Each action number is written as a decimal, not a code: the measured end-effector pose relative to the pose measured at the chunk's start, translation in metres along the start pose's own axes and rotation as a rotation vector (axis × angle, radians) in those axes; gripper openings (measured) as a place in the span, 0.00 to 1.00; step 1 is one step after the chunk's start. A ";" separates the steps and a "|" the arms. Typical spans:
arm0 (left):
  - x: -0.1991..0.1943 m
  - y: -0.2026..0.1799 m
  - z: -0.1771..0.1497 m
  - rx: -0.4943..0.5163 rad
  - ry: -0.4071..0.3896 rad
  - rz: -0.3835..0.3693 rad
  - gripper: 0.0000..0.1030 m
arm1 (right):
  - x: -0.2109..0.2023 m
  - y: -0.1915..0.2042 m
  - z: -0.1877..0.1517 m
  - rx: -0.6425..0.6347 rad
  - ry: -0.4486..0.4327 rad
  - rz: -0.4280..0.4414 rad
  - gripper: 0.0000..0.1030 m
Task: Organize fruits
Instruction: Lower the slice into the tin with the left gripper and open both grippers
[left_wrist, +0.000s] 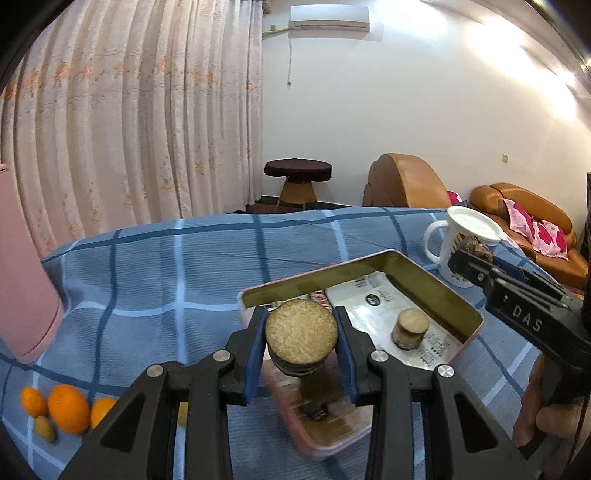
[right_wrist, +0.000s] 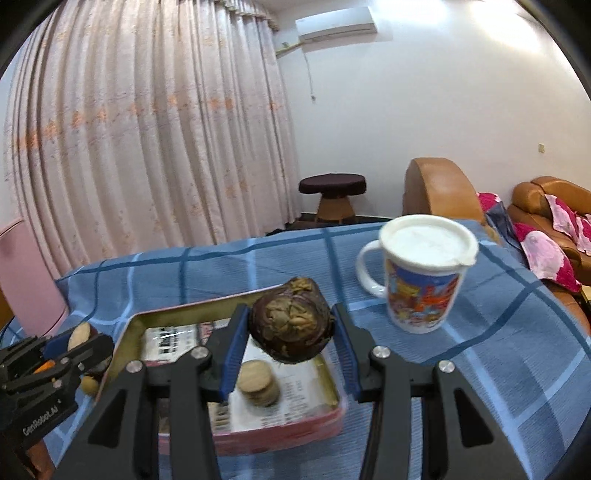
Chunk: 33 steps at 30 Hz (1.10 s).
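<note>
My left gripper (left_wrist: 300, 325) is shut on a short cut cane piece (left_wrist: 301, 341) with a pale top and dark skin, held above the near left part of a pink tin tray (left_wrist: 436, 291). A second cane piece (left_wrist: 410, 328) stands inside the tray. My right gripper (right_wrist: 290, 314) is shut on a dark brown round fruit (right_wrist: 290, 325) above the tray (right_wrist: 332, 384), with the cane piece (right_wrist: 258, 382) below it. Each view also catches the other gripper: the right gripper (left_wrist: 469, 258) at the right edge, the left gripper (right_wrist: 88, 341) at the left edge.
A white lidded mug (right_wrist: 424, 273) stands right of the tray on the blue checked cloth (left_wrist: 166, 280). Several oranges (left_wrist: 68, 408) and a small brown fruit (left_wrist: 44, 428) lie at the near left. A pink object (left_wrist: 22, 295) rises at the far left. A hand (left_wrist: 546, 417) holds the right tool.
</note>
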<state>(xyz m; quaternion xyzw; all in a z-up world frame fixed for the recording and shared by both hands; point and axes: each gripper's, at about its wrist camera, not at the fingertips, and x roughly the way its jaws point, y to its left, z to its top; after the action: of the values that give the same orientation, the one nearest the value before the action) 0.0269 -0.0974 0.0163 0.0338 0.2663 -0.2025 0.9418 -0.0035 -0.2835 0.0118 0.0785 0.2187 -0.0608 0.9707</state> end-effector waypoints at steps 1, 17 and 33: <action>0.002 -0.003 0.000 0.002 0.001 -0.003 0.36 | 0.002 -0.004 0.001 0.010 0.003 -0.003 0.46; 0.043 -0.040 0.012 0.025 0.046 -0.010 0.36 | 0.046 0.000 0.005 0.010 0.086 0.025 0.46; 0.057 -0.039 0.010 0.045 0.063 0.042 0.36 | 0.064 0.013 0.005 -0.034 0.141 0.066 0.47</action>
<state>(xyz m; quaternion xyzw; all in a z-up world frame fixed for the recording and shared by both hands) 0.0604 -0.1553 -0.0023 0.0670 0.2904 -0.1874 0.9360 0.0574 -0.2772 -0.0101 0.0733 0.2846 -0.0194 0.9556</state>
